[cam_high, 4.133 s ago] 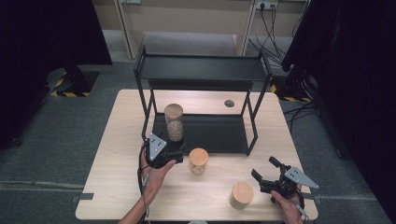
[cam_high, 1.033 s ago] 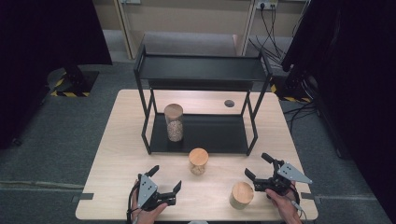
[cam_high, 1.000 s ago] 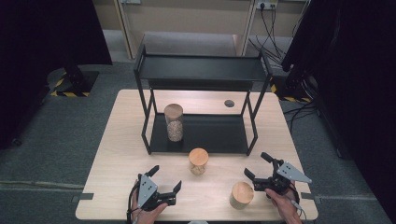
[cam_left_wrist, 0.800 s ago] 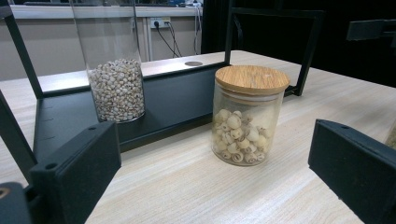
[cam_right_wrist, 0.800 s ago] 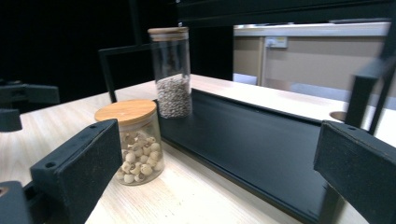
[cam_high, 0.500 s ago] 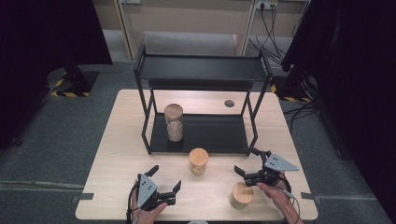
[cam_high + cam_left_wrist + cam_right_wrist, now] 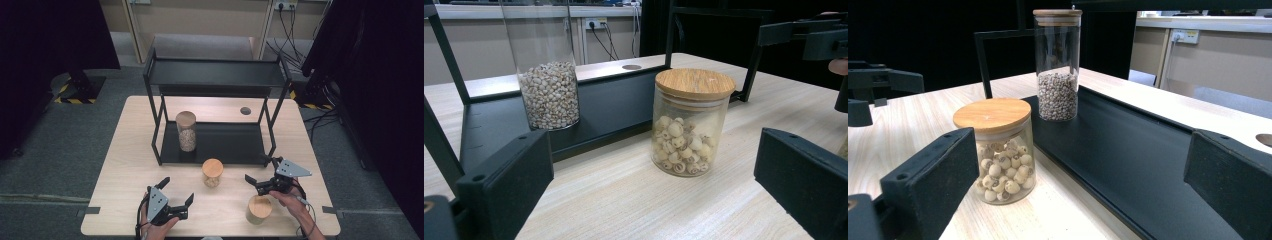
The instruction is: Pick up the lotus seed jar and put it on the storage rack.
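Note:
A short glass jar of pale round seeds (image 7: 212, 173) with a wooden lid stands on the table just in front of the black rack (image 7: 215, 75). On the rack's lower shelf, a tall jar of small beans (image 7: 187, 131) is at the left end. A second short wooden-lidded jar (image 7: 259, 210) sits at the front right. My left gripper (image 7: 177, 190) is open near the front edge, its jaws pointing at the seed jar (image 7: 690, 122). My right gripper (image 7: 257, 169) is open, right of that jar (image 7: 998, 150) and above the front-right jar. Both grippers hold nothing.
The rack has an upper shelf (image 7: 216, 72) over the lower shelf (image 7: 1128, 150), with thin black legs (image 7: 271, 131) at each corner. A round hole (image 7: 245, 110) is in the tabletop behind the rack. Bare wood (image 7: 130, 150) lies left of the rack.
My right gripper has moved forward and to the left, from beside the front-right jar towards the rack's front edge. The left gripper, at the tall jar four seconds ago, now rests at the front.

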Action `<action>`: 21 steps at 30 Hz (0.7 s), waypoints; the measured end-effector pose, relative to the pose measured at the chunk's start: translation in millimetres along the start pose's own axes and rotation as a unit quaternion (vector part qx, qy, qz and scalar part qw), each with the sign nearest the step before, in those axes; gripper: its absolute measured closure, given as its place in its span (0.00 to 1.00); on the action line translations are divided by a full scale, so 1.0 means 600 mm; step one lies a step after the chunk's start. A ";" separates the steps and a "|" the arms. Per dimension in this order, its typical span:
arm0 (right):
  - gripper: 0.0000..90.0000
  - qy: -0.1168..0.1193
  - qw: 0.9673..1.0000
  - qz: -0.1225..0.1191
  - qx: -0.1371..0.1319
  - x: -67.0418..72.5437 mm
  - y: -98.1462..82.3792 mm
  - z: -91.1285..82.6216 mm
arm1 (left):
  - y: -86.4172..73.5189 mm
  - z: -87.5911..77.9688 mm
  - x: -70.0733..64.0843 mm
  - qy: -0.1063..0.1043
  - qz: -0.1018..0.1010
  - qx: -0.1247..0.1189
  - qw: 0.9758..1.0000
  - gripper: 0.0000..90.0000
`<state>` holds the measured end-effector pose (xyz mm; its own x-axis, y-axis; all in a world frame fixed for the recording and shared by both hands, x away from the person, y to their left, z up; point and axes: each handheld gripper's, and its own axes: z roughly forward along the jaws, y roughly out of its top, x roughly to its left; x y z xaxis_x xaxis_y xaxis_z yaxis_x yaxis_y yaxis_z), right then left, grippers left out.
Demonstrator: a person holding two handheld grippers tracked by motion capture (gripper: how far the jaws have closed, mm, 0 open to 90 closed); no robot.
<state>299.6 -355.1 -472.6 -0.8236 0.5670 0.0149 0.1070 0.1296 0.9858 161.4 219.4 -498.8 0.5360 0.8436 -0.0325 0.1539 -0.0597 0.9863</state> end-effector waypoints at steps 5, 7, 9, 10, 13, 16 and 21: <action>0.01 -0.010 1.000 0.003 0.002 0.007 0.008 0.006 | 0.000 0.001 0.000 -0.001 0.000 0.002 1.000 0.02; 0.01 -0.010 1.000 0.001 0.000 0.009 0.011 0.010 | 0.000 0.001 0.000 -0.002 0.001 0.002 1.000 0.02; 0.01 -0.009 1.000 -0.001 0.001 0.010 0.016 0.015 | 0.000 0.002 -0.001 -0.002 0.001 0.003 1.000 0.02; 0.01 -0.008 1.000 -0.003 0.004 0.011 0.020 0.019 | 0.000 0.002 -0.001 -0.002 0.001 0.003 1.000 0.02; 0.01 -0.004 1.000 -0.009 0.010 0.012 0.029 0.029 | 0.000 0.001 -0.001 -0.003 0.001 0.003 1.000 0.02; 0.01 -0.001 1.000 -0.013 0.019 0.015 0.040 0.038 | 0.000 0.001 0.000 -0.003 0.000 0.002 1.000 0.02; 0.01 0.006 0.999 -0.021 0.029 0.019 0.056 0.050 | 0.000 0.001 0.000 -0.004 0.002 0.002 1.000 0.02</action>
<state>310.3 -320.0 -444.6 -0.8347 0.5502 -0.0231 0.1042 0.1990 0.9745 161.7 218.9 -498.9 0.5423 0.8396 -0.0302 0.1560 -0.0653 0.9856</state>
